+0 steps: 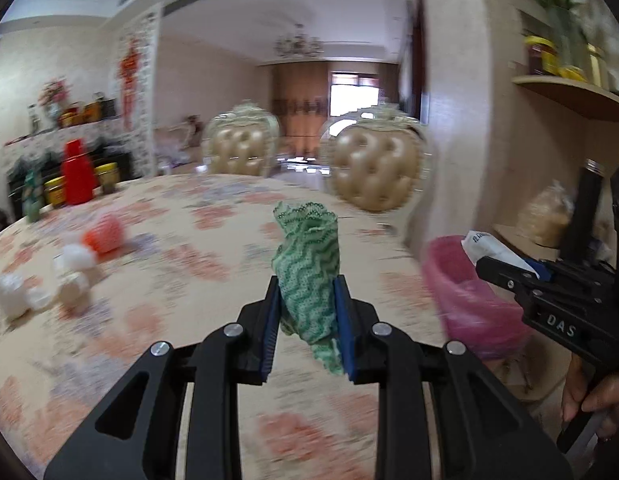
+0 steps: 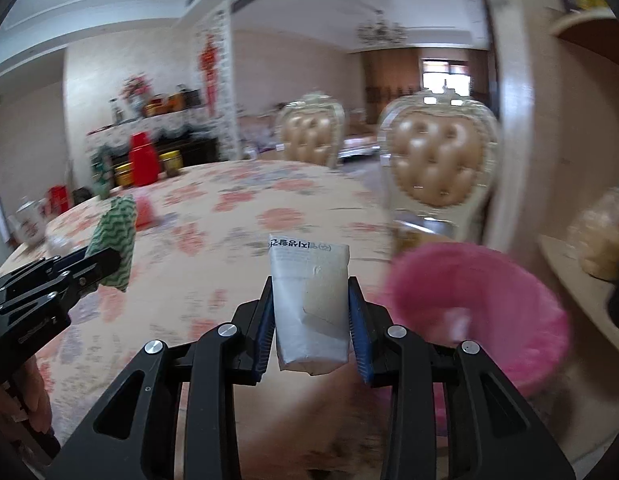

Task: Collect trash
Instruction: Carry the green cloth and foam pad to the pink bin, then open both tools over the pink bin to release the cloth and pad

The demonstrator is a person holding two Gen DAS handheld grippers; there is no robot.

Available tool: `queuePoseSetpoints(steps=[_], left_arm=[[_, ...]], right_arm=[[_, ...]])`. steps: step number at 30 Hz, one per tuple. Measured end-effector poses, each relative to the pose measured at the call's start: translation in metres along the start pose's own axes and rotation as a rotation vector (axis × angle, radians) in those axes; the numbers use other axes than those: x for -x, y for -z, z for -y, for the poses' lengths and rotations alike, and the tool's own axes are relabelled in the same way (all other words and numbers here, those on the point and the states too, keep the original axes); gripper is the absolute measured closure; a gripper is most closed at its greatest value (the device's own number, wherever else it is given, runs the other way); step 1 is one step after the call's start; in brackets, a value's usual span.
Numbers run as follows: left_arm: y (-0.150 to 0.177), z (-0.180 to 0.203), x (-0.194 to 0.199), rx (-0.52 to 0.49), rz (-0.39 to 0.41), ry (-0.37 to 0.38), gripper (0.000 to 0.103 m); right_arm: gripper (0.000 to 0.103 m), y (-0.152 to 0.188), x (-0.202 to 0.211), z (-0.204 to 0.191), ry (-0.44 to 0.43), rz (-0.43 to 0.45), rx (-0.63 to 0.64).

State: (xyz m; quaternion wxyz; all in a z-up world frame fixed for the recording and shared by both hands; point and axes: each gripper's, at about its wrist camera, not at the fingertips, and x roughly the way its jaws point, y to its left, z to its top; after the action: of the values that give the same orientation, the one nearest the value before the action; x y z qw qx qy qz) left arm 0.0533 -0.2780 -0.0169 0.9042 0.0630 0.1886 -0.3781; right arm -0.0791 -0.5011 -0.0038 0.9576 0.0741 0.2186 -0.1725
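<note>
Green wavy cloth [image 1: 307, 276] crumpled; white packet [image 2: 309, 304] flat, perhaps paper.

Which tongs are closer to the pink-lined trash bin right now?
Right. The right tongs, clamped on a white packet, sit just beside the pink-lined trash bin. The left tongs, gripping a green patterned cloth, are farther over the table.

The cloth [image 1: 307, 268] looks woven and matt; the white packet [image 2: 309, 304] smooth paper; the bin liner [image 2: 481, 312] thin pink plastic.
</note>
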Motion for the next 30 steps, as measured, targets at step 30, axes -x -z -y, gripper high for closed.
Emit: queuePoseSetpoints(steps=[30], left_arm=[[-0.041, 0.183, -0.172, -0.106, -0.143, 0.354, 0.076]], right_arm=[[0.069, 0.005, -0.05, 0.201, 0.194, -0.043, -0.161]])
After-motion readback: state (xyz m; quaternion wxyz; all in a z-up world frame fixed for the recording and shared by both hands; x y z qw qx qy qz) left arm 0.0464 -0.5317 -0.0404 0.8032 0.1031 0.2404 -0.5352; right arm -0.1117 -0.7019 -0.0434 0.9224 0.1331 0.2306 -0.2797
